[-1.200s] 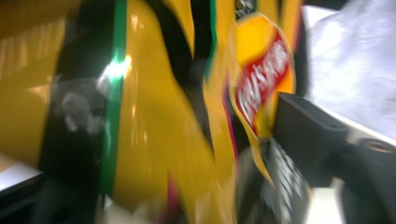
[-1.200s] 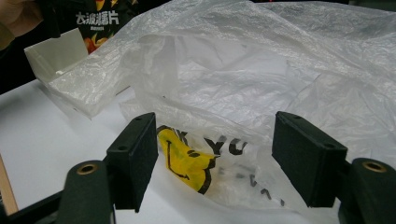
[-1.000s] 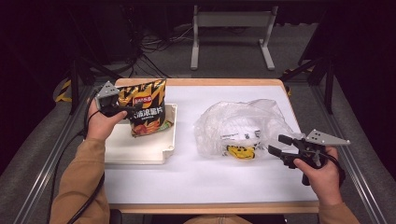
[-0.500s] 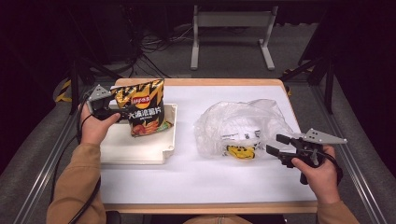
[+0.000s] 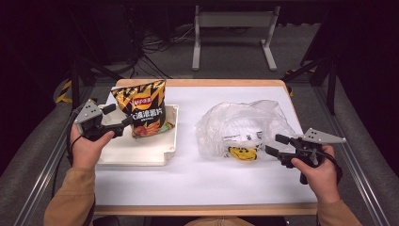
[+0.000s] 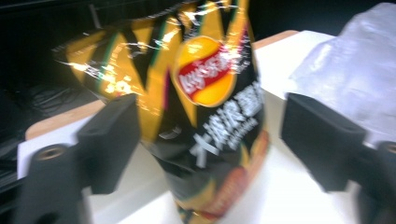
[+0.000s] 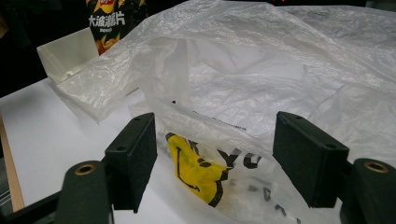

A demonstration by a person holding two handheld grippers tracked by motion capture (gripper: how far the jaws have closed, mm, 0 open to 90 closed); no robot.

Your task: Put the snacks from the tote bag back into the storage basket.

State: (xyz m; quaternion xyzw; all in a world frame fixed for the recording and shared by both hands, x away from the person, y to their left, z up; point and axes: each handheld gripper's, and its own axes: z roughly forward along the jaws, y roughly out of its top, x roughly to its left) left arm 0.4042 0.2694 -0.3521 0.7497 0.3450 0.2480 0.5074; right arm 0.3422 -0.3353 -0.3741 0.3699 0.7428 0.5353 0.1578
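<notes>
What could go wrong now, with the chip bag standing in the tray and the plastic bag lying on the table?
1. The chip bag stands upright in the white tray. The left tongs, which have just been closing, look apart from it; an off-centre touch might tip it.
2. The plastic bag is thin and crumpled. The open right tongs might pinch one layer only, or slide it across the table.

- Sleeves: tan-brown fabric on both forearms, cuffs ending at the wrists.
- Left gripper [image 5: 120, 116]: black body, grey three-cornered plate on top, black cable trailing below the hand.
- Right gripper [image 5: 276, 145]: same build (grey plate, black cable looping at the wrist).
- Jaws, gripper views: two matte black rectangular blocks on dark arms, a brass-ringed screw hole in each arm; small holes in the right pair's top faces.
</notes>
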